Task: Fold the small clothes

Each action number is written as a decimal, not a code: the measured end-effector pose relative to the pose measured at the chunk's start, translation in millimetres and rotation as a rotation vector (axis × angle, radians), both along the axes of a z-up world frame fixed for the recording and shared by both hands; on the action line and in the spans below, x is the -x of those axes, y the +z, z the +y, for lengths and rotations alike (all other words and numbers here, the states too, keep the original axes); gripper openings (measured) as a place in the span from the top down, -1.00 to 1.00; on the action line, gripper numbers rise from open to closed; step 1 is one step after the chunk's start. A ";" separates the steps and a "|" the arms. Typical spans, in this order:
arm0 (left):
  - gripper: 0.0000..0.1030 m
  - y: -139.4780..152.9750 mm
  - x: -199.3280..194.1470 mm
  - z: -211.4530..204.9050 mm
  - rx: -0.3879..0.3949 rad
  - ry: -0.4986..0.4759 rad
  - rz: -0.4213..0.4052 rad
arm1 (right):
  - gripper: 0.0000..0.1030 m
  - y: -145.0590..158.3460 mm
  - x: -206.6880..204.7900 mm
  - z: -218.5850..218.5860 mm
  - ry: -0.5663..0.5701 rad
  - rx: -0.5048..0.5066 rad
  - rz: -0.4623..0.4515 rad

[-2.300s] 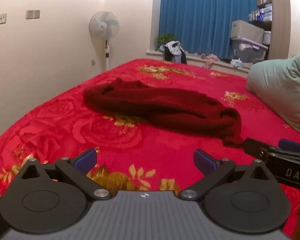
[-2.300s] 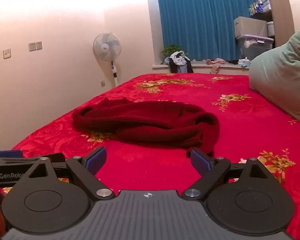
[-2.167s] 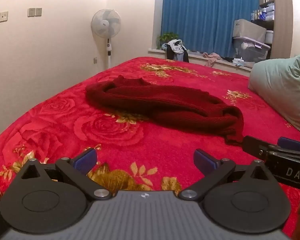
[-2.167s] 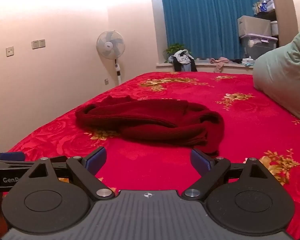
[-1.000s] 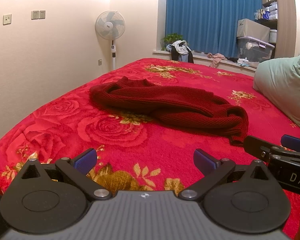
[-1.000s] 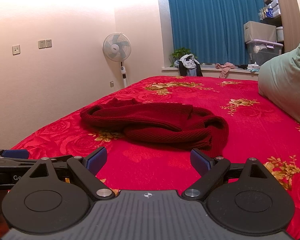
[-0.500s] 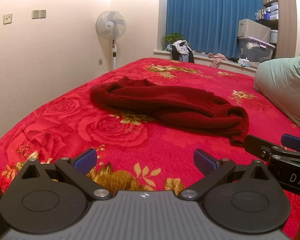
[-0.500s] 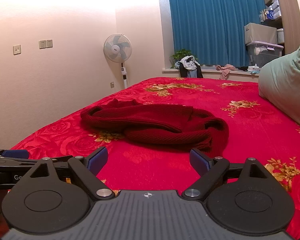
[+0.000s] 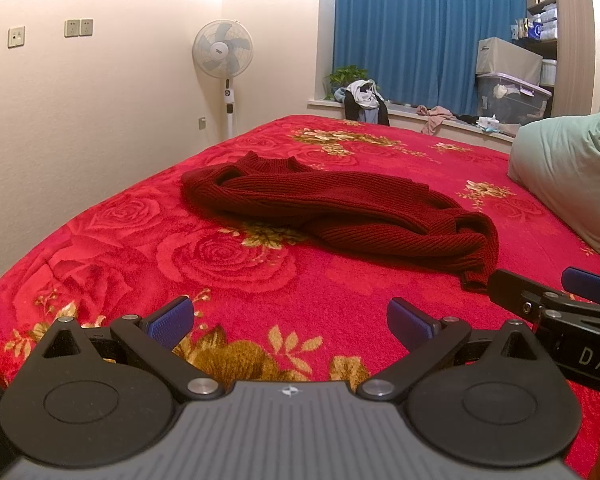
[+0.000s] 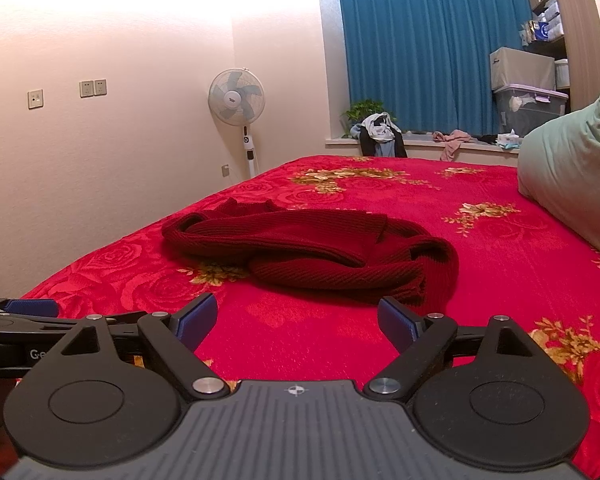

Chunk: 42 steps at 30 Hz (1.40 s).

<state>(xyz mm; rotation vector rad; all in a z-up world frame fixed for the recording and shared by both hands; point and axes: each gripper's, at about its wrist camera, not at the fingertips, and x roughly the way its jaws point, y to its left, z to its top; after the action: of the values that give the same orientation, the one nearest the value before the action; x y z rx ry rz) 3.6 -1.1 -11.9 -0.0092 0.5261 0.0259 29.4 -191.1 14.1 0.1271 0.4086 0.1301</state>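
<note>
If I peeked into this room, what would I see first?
A dark red sweater lies crumpled in the middle of a bright red rose blanket. Behind the bed hangs a big blue curtain, with a white fan standing by the wall to its left.

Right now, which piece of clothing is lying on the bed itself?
The dark red knit sweater, crumpled on the red floral bedspread; the other clothes sit heaped on the window ledge.

A bed with a red floral blanket (image 9: 228, 256) fills the room. Beyond its far edge hang blue curtains (image 9: 420, 28). A white standing fan (image 9: 223, 50) stands past the bed's far left corner. A pale green pillow (image 9: 572, 168) lies on the bed's right side. A clear storage bin (image 9: 512, 98) sits beyond it.
</note>
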 end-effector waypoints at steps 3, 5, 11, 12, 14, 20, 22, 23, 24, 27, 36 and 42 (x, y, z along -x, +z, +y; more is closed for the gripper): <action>-0.99 0.2 0.2 0.2 -0.001 0.001 0.001 | -0.71 -0.5 -0.1 0.0 0.001 0.000 0.000; -0.99 0.0 0.3 0.6 0.000 0.001 0.001 | -0.70 -0.4 0.0 0.1 0.000 0.000 0.000; -0.99 -0.1 0.3 0.4 -0.001 0.001 0.000 | -0.69 0.4 0.2 0.1 0.001 0.001 -0.002; -0.99 0.0 0.5 0.7 -0.001 0.001 0.000 | -0.69 0.3 0.1 0.0 0.001 0.001 -0.002; -0.99 0.0 0.2 0.6 0.001 0.001 0.001 | -0.69 0.5 0.1 0.0 0.002 0.001 -0.002; -0.99 -0.5 0.9 1.0 0.000 0.002 0.000 | -0.67 1.2 0.1 -0.1 0.005 0.000 -0.003; -0.98 -0.8 1.5 1.3 -0.008 0.003 -0.012 | -0.65 1.4 0.3 0.1 0.007 0.002 -0.003; -0.97 -1.2 2.2 0.8 -0.021 -0.001 -0.024 | -0.64 1.4 -0.2 -0.1 0.008 0.003 -0.002; -0.94 -1.5 3.0 0.2 -0.034 -0.006 -0.040 | -0.64 1.6 -0.4 -0.7 0.009 0.001 -0.003; -0.62 -0.8 4.4 -2.5 -0.070 -0.019 -0.086 | -0.64 3.5 -1.0 -4.4 0.003 -0.006 -0.009; -0.25 12.3 -49.5 -9.0 -0.020 -0.074 -0.057 | -0.61 12.9 -16.3 -36.7 -0.090 -0.085 -0.043; 0.26 3.1 -131.1 -41.9 0.041 -0.136 -0.007 | -0.22 14.3 -34.7 -66.1 -0.145 -0.122 -0.059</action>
<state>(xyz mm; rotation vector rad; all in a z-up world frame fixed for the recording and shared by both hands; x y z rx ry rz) 134.6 -43.0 -8.8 -0.0137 0.5189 -0.1180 64.0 -257.1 28.4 0.2721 0.3318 0.0161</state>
